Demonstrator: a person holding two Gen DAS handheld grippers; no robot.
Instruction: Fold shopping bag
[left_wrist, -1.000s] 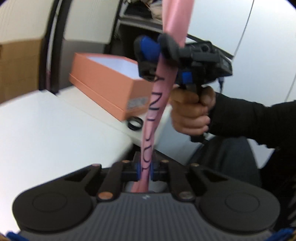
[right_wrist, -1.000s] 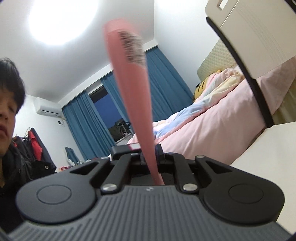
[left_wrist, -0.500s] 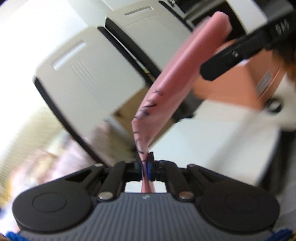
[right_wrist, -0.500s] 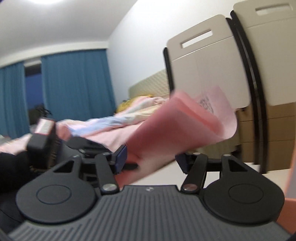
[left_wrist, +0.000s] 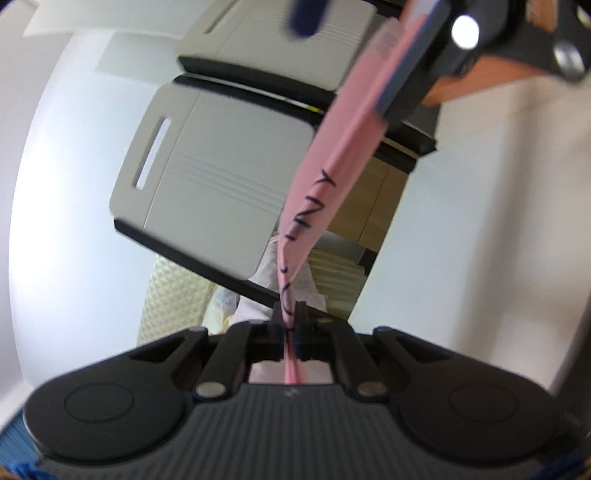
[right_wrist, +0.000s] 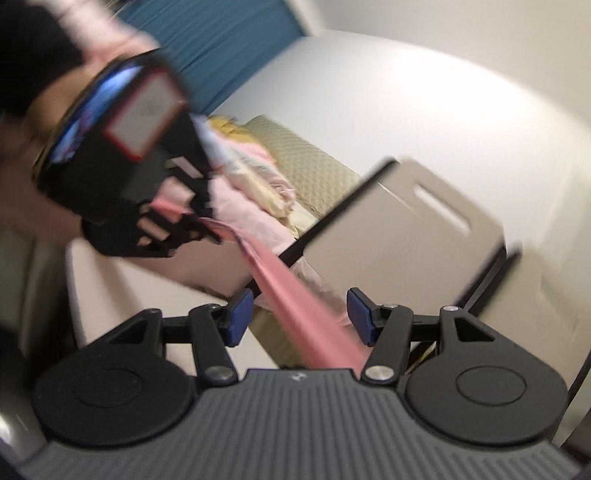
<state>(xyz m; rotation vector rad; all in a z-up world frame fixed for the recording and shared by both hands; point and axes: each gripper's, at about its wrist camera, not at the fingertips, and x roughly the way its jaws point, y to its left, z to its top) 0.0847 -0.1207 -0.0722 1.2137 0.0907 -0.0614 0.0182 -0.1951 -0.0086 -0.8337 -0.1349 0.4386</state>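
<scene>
The pink shopping bag (left_wrist: 325, 184), flattened into a long strip with dark lettering, runs edge-on from my left gripper (left_wrist: 290, 317), which is shut on its near end. Its far end passes between the fingers of my right gripper (left_wrist: 369, 55) at the top right. In the right wrist view the pink bag (right_wrist: 295, 291) lies slack between the blue pads (right_wrist: 240, 314) of my right gripper (right_wrist: 301, 314). These jaws are closing but stand wide, and neither pad presses on the bag. The left gripper (right_wrist: 199, 225), held in a hand, pinches the bag's other end.
Pale folding panels with slot handles (left_wrist: 207, 177) (right_wrist: 406, 236) stand behind the bag. A bed with pink bedding (right_wrist: 251, 184) and a blue curtain (right_wrist: 229, 44) lie beyond. An orange box (left_wrist: 461, 88) and the white table (left_wrist: 480, 184) are at the right.
My right gripper has let go of the bag and its jaws now stand apart around it. Both grippers have rolled and swung, and the views have tilted. The left stays clamped on the bag.
</scene>
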